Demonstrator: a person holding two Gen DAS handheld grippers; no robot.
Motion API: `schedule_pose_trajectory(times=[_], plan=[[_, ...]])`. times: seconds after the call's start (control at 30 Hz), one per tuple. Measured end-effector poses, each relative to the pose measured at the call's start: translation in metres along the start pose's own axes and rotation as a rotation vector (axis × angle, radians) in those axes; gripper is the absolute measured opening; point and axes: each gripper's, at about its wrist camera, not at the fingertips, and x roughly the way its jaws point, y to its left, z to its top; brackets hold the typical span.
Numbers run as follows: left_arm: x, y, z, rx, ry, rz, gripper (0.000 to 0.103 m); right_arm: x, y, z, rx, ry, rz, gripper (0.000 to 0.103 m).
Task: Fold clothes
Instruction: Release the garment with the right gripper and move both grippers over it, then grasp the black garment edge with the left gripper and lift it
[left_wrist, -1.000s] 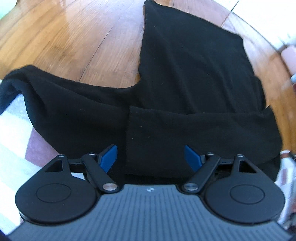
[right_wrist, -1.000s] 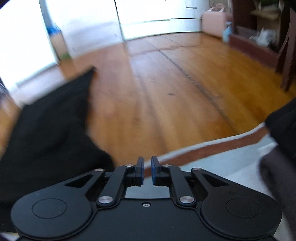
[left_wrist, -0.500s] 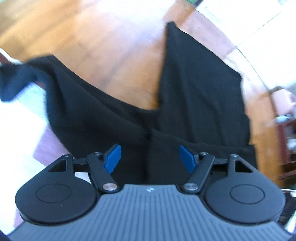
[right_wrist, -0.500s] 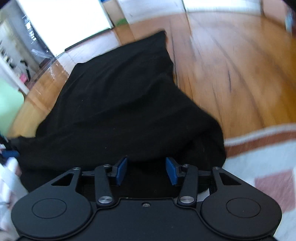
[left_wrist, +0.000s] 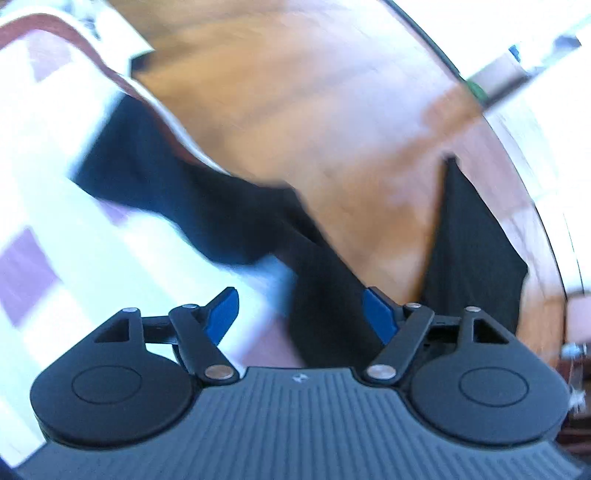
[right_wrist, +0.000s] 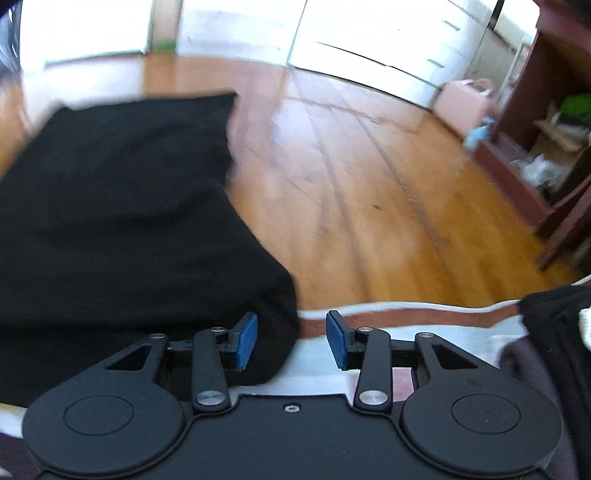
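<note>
A black garment (left_wrist: 229, 214) lies spread partly on the wooden floor (left_wrist: 332, 110) and partly on a pale rug (left_wrist: 55, 155); the left wrist view is blurred. My left gripper (left_wrist: 301, 314) hovers over a strip of the garment, its jaws wide and opening, and the blue pads (left_wrist: 221, 314) press on nothing. In the right wrist view the black garment (right_wrist: 110, 203) fills the left side. My right gripper (right_wrist: 291, 339) stands over its near right corner at the rug's edge. Its jaws are apart and closing, with the cloth below them and not pinched.
The rug's red-brown stripe (right_wrist: 406, 317) runs along its edge by the floor. A pile of dark clothes (right_wrist: 554, 332) lies at the right. A dark wooden shelf (right_wrist: 546, 147), a pink bag (right_wrist: 465, 107) and white cabinets (right_wrist: 369, 40) stand at the far side.
The left gripper swept sideways from over the folded body to the part of the garment lying on the rug. The right gripper went from shut to open and swung along the garment's right edge.
</note>
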Motion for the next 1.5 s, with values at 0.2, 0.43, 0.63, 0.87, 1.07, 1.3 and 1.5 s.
schedule_pose_trajectory(times=[0.2,0.43,0.63,0.87,1.07,1.3,1.5], plan=[[0.002,0.065,0.018,-0.072,-0.057,-0.038,0.075,-0.035,0.04,0.014,-0.102,-0.063,0.226,0.048],[0.03,0.072,0.014,-0.191,-0.113,-0.114,0.086,-0.059,0.075,0.005,-0.26,-0.115,0.347,0.049],[0.052,0.055,0.028,-0.131,-0.191,-0.051,0.005,-0.069,0.077,-0.004,-0.353,-0.14,0.335,0.051],[-0.025,-0.014,0.032,0.004,-0.501,-0.02,0.005,-0.049,0.06,-0.008,-0.32,-0.072,0.309,0.052],[-0.064,-0.143,-0.014,0.239,-0.529,-0.206,0.005,-0.037,0.024,0.014,0.07,0.09,0.427,0.052],[0.009,-0.271,-0.129,0.477,-0.061,-0.536,0.026,-0.038,0.026,0.009,0.005,0.06,0.391,0.052],[0.081,-0.273,-0.166,0.615,0.18,-0.366,0.062,-0.033,0.019,-0.004,0.0,0.082,0.411,0.051]])
